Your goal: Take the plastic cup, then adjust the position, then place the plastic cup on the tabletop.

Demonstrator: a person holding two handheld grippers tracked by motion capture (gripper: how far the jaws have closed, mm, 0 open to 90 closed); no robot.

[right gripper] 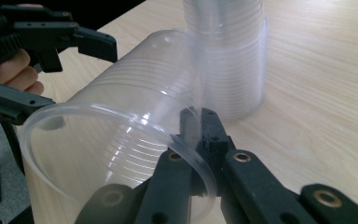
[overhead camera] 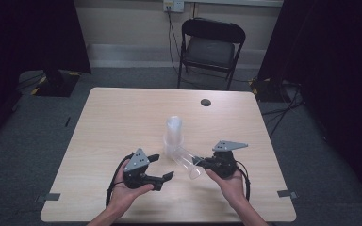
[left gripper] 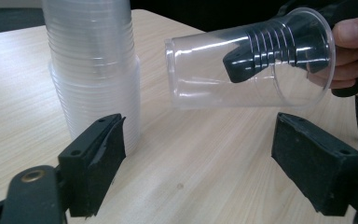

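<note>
— Any writing on those cups or the grippers?

— None I could read. The cups were plain clear plastic, and the grey plates carried no lettering I could make out.

— What did you see from each side?

— From above, the left gripper sat in the person's left hand near the table's front edge, jaws spread wide with nothing between them. Its own camera looked through those parted jaws at the stack of clear cups standing upright on the wood, with a single clear cup hanging sideways just beside the stack, clear of the tabletop. One black jaw showed through its wall, inside the cup.

— And the right one?

— The right gripper, in the right hand, was clamped on that cup's rim, one jaw inside and one outside. Its camera showed the pinch up close. Only the high view showed the black folding chair beyond the table.
</note>
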